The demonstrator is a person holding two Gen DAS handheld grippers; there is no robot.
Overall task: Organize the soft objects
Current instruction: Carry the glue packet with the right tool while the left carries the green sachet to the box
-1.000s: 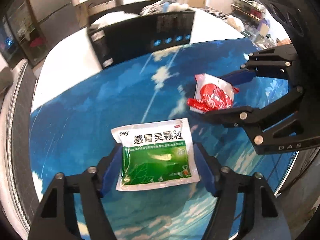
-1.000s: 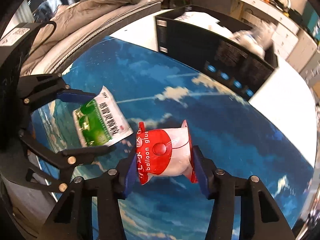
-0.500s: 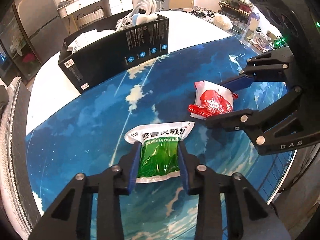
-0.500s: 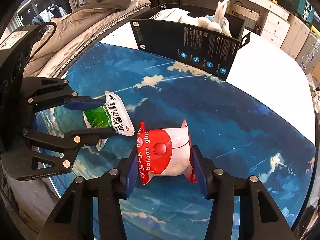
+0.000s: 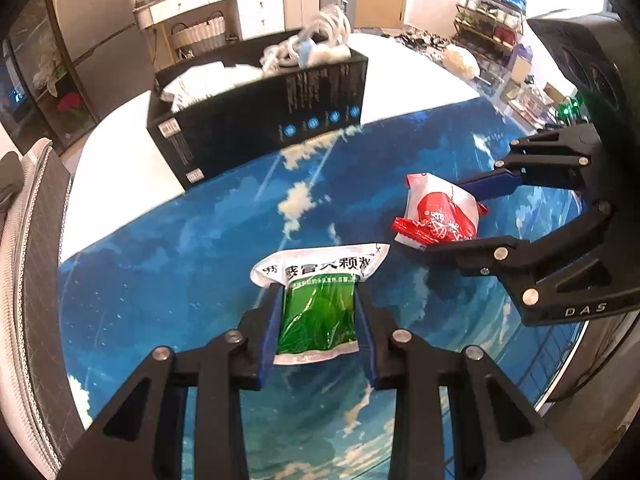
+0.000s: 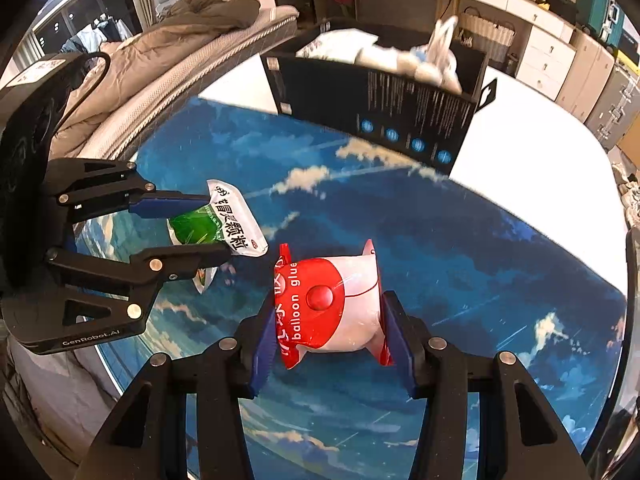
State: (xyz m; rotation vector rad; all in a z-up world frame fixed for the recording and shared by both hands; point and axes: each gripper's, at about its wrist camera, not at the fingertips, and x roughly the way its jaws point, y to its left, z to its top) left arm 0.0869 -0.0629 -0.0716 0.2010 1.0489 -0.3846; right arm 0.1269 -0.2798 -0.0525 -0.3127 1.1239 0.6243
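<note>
Contents of the open black cardboard box (image 5: 256, 128) ahead blur into white shapes. Left gripper (image 5: 318, 320) clamps the crinkled green-and-white foil sachet (image 5: 320, 312); right gripper (image 6: 330, 320) clamps the puffy red-and-white plastic pouch (image 6: 332, 304).

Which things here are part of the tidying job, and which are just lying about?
Job: green packet in left gripper; red balloon glue bag in right gripper; black box.

Lying about: quilt, wicker basket, white drawers.

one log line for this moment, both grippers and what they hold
left gripper: shut on green and white sachet | right gripper: shut on red and white balloon glue pouch | black open box: behind, on table
</note>
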